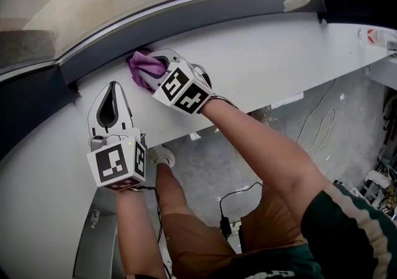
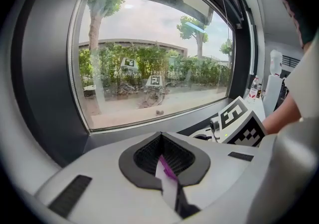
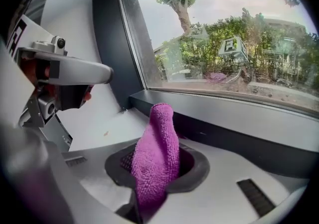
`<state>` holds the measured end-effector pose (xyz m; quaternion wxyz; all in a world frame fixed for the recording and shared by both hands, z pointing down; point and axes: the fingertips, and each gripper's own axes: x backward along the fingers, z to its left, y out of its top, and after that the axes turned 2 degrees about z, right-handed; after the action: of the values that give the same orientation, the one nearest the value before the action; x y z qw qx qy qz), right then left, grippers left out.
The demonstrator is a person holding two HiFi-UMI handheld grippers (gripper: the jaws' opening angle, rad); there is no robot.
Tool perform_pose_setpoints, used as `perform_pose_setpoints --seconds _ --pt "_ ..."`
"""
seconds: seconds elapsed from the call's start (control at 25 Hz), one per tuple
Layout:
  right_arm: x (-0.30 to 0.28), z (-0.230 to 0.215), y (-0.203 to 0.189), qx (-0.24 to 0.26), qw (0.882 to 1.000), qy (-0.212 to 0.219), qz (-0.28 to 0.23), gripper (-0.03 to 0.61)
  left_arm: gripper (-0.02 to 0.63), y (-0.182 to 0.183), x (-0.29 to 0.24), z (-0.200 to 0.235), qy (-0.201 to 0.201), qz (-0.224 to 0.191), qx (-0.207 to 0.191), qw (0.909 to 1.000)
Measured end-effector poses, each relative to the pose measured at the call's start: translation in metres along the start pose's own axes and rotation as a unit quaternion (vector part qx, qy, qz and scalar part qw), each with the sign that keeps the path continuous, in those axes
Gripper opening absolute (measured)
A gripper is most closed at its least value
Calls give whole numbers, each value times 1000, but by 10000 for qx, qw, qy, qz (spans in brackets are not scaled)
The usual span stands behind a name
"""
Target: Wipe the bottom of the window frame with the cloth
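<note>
The purple microfibre cloth (image 1: 141, 70) is bunched into a soft, nubbly wad and pinched in the closed jaws of the right gripper (image 1: 155, 64). Its free end pokes out past the jaw tips as a rounded cone. That end sits at the lower edge of the dark grey bottom rail of the window frame (image 1: 205, 16) — a long, smooth, gently curved band — right where it joins the white sill (image 1: 267, 64).

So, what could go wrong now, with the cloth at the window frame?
The purple cloth is pinched in a narrow fold by the right gripper. Rubbing the bottom window frame may pull it out. The left gripper is close beside, so a leftward stroke could bump it.
</note>
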<state>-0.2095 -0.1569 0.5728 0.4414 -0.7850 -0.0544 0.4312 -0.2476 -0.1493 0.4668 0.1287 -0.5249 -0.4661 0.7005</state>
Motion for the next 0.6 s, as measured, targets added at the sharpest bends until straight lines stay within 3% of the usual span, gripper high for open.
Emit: perform_pose_setpoints --seconds 0.6 --pt "70 -66 -41 -184 9992 -345 61 97 9 25 -36 -95 -444 139 -267 9986"
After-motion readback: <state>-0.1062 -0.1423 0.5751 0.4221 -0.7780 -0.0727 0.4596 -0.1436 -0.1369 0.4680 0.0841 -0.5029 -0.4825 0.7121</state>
